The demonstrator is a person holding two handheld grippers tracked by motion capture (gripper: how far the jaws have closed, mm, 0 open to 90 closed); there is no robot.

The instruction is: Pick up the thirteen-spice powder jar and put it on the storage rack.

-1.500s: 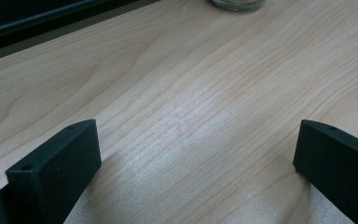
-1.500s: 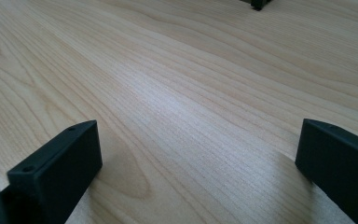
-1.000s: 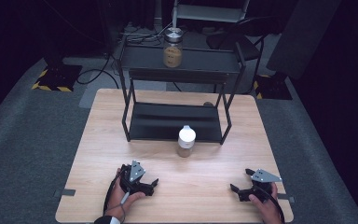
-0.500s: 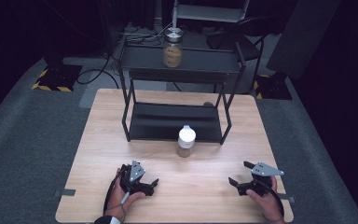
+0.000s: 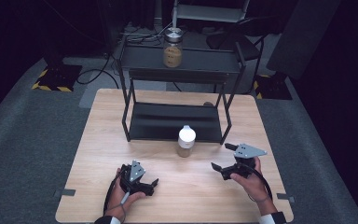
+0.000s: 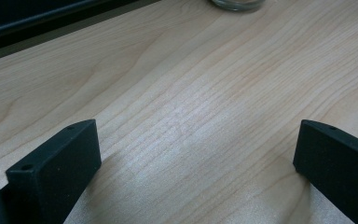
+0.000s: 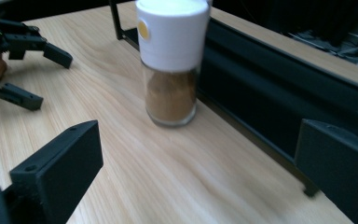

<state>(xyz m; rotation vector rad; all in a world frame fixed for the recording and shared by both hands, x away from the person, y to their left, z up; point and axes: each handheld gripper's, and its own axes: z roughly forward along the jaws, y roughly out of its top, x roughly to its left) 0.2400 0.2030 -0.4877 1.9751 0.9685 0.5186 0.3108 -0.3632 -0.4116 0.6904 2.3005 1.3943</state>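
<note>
Hand-held gripper (image 7: 198, 154) before glass spice jar (image 7: 171, 65)

- Two jars: one white-capped spice jar (image 5: 186, 140) standing on the bench (image 5: 84, 158), one metal-lidded jar (image 5: 173, 48) on the rack's top shelf.
- One black two-shelf rack (image 5: 177, 122).
- Two grippers: left gripper (image 5: 145, 185), right gripper (image 5: 223, 161).

Bare counter (image 5: 98, 140) lies open between the right gripper (image 5: 223, 158) and the spice jar (image 5: 186, 141); the black rack (image 5: 172, 122) stands just behind the jar, closing off the far side
</note>
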